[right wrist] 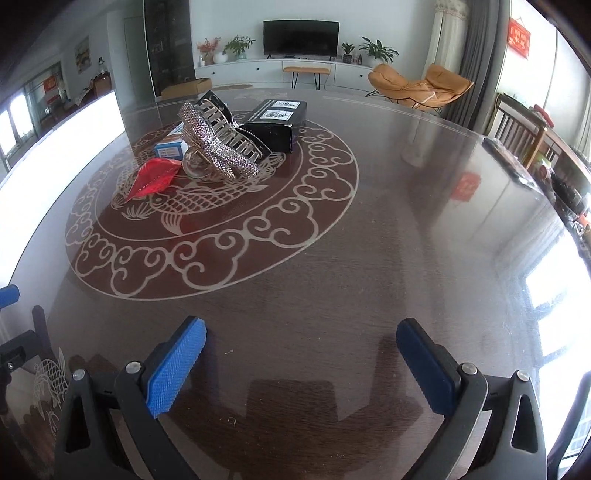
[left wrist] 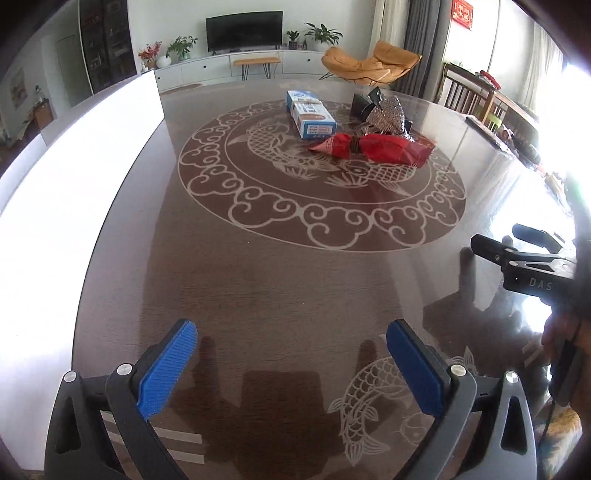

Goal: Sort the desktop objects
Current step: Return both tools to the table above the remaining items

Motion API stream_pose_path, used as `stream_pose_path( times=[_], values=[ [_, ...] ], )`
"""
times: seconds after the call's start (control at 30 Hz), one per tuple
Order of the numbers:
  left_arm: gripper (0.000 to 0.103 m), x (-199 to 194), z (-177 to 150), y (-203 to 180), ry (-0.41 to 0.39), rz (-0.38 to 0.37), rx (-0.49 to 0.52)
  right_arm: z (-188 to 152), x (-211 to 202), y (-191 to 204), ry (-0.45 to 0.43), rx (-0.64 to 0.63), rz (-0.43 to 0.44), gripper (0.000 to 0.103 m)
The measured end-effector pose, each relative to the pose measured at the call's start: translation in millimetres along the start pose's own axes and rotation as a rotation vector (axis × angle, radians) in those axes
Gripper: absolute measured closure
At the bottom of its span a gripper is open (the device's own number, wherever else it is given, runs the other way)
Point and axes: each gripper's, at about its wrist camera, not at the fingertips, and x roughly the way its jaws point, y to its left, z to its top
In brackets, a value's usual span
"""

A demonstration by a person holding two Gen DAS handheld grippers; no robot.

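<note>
A red wrapped packet lies near the middle of the round dark table. Behind it are a blue and white box, a glittery silver hair claw and a black box. My left gripper hangs open over bare table near the front edge, nothing between its blue pads. My right gripper is also open and empty, well short of the pile; it shows at the right edge of the left wrist view as the right gripper.
A bright white panel runs along the table's left side. A wooden chair and a cluttered side surface stand at the right. Beyond the table are an orange lounge chair and a TV.
</note>
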Motion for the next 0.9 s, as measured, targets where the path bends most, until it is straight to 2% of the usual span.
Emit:
stream_pose_path(
  times=[0.07, 0.33, 0.47, 0.53, 0.57, 0.67, 0.73, 0.8, 0.9],
  values=[
    [0.0, 8.2, -3.0, -0.9, 0.022, 0.021, 0.004, 2.8, 7.5, -2.0, 0.006, 0.017, 0.017, 0.0],
    [0.0, 10.6, -0.4, -2.1, -0.02, 0.048, -0.017, 3.5, 9.6, 1.0, 0.007, 0.013, 0.011, 0.0],
    [0.0, 13.1, 5.9, -2.0, 0.002, 0.046, -0.019, 3.7, 9.8, 1.1, 0.007, 0.013, 0.012, 0.0],
    [0.0, 15.6, 11.6, -1.9, 0.04, 0.043, -0.018, 3.6, 9.6, 1.1, 0.007, 0.013, 0.012, 0.0],
    [0.0, 16.8, 17.3, -0.6, 0.05, 0.034, -0.03, 3.7, 9.6, 1.1, 0.007, 0.013, 0.012, 0.0],
    [0.0, 1.0, 43.1, 0.9, -0.044, 0.002, -0.067, 3.8, 9.6, 1.2, 0.007, 0.013, 0.012, 0.0],
    [0.0, -8.2, 72.1, -2.3, -0.088, -0.019, -0.092, 3.6, 9.5, 1.1, 0.007, 0.013, 0.012, 0.0],
    [0.0, -13.4, 102.0, -7.5, -0.125, -0.07, -0.123, 3.8, 9.6, 1.2, 0.007, 0.013, 0.012, 0.0],
    [0.0, -7.3, 138.4, -18.7, -0.155, -0.1, -0.156, 3.6, 9.5, 1.0, 0.007, 0.013, 0.012, 0.0]
  ],
)
